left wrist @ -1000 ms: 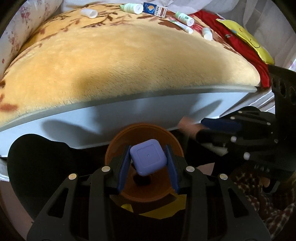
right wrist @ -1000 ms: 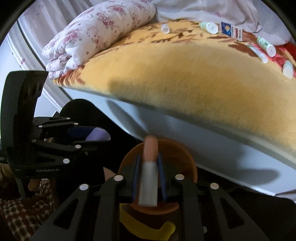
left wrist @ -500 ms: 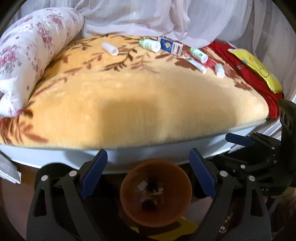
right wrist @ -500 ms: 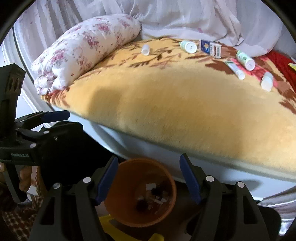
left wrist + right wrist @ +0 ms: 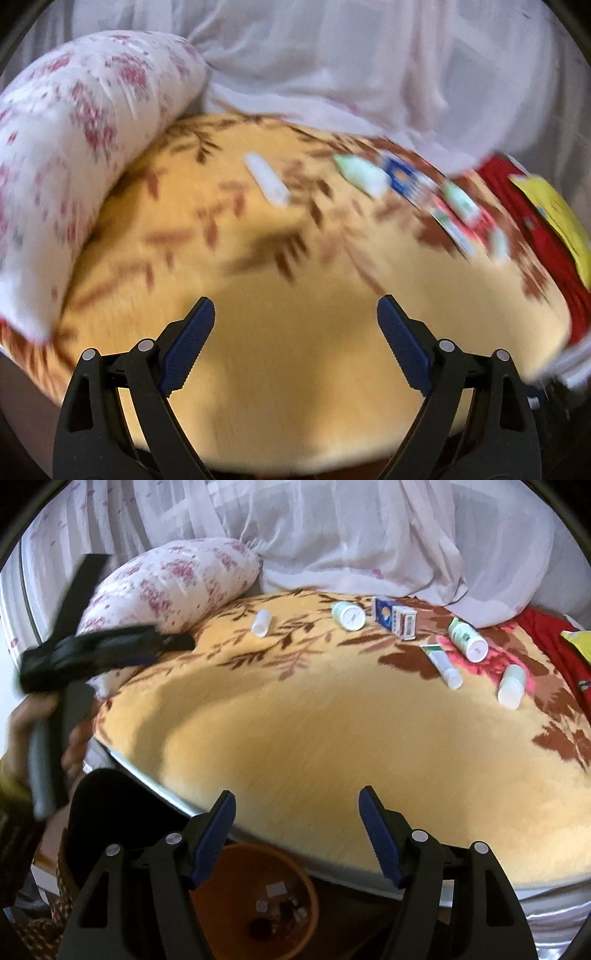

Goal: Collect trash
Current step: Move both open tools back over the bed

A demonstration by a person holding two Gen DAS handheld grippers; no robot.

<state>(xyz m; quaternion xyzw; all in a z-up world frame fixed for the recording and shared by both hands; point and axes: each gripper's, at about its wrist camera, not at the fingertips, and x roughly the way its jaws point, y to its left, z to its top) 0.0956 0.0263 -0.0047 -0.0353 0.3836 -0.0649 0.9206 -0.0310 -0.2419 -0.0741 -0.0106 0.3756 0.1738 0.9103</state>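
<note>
We are over a bed (image 5: pixel 332 731) spread with a yellow leaf-patterned blanket, a floral pillow (image 5: pixel 173 587) and white curtains behind it.

From the left wrist view, much blurred, the left hand-held gripper (image 5: pixel 295 314) stands wide with nothing between its jaws. Ahead of it on the blanket, near the pillow, lies a small white vial (image 5: pixel 267 183), its long axis slanting away to the left. Beyond the vial, farther from the pillow, we make out a green-and-white bottle (image 5: pixel 364 173) and a blue carton (image 5: pixel 404 177), smeared.

From the right wrist view, the right hand-held gripper (image 5: pixel 297 808) is also spread wide and empty, above the orange bin (image 5: pixel 295 871) at the bed's edge, which holds a few small scraps. The vial (image 5: pixel 261 623) lies just off the pillow; the round-capped bottle (image 5: pixel 348 615) and carton (image 5: pixel 394 618) sit beyond. Farther still from the pillow are a tube (image 5: pixel 442 661), a second green bottle (image 5: pixel 468 639) and a white bottle (image 5: pixel 511 686). We judge the left hand-held gripper (image 5: pixel 107 650), blurred beside the pillow, nearer the vial, and the right nearer the white bottle.
</note>
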